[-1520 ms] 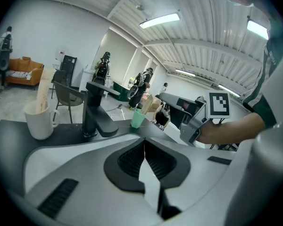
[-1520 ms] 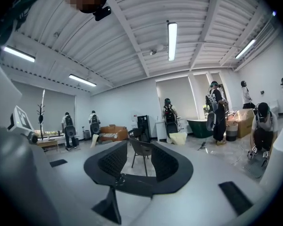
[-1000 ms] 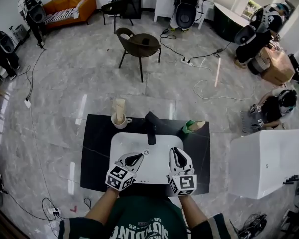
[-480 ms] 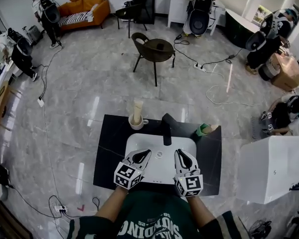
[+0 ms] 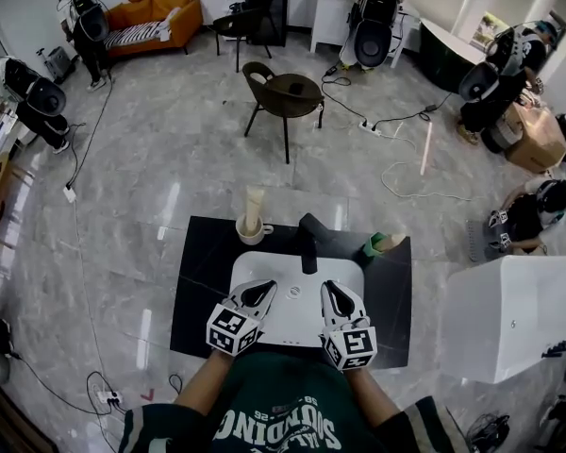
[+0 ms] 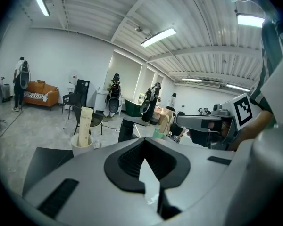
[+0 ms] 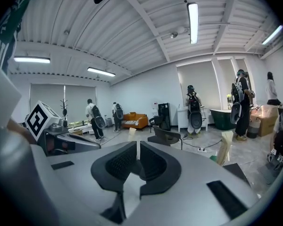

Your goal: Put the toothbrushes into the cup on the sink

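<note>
White sink point(image 5: 298, 321) in black counter point(image 5: 198, 274), grey floor point(image 5: 170, 159)

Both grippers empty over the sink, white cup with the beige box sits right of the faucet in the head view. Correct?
Wrong on the cup's side. The head view shows the white cup with the beige box left of the faucet; the cup on the right is a green cup. The left gripper and right gripper are indeed empty over the sink.
</note>
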A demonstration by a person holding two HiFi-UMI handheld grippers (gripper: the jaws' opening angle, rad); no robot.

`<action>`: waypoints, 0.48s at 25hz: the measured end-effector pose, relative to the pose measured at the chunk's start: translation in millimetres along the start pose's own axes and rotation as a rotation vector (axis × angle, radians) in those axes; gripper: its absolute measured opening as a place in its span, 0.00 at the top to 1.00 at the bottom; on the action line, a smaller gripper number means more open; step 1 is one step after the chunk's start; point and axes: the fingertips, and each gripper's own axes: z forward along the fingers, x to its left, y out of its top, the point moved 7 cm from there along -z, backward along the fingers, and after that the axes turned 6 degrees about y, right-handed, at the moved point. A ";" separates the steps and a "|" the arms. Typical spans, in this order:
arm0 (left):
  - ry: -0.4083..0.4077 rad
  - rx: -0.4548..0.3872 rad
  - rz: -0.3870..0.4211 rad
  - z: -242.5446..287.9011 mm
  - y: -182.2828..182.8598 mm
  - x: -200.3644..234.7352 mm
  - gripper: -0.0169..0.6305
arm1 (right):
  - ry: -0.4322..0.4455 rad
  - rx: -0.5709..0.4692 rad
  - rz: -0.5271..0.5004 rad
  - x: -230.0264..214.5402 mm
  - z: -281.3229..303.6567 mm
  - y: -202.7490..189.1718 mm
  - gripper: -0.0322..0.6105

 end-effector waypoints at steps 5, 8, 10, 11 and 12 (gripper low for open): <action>-0.012 0.015 -0.005 2.5 -2.5 2.5 0.96 | -0.011 0.013 0.006 -1.3 -1.3 -2.0 0.87; -0.018 0.021 -0.007 4.2 -1.8 3.4 0.96 | -0.016 0.016 0.012 -2.3 -2.1 -1.4 0.87; -0.021 0.024 -0.009 5.5 -2.1 3.3 0.96 | -0.020 0.019 0.013 -3.0 -3.2 -1.8 0.87; -0.023 0.025 -0.010 6.3 -2.6 3.3 0.96 | -0.022 0.021 0.015 -3.9 -3.8 -2.4 0.88; -0.024 0.026 -0.011 7.3 -2.9 3.8 0.96 | -0.025 0.022 0.018 -5.3 -3.9 -2.9 0.88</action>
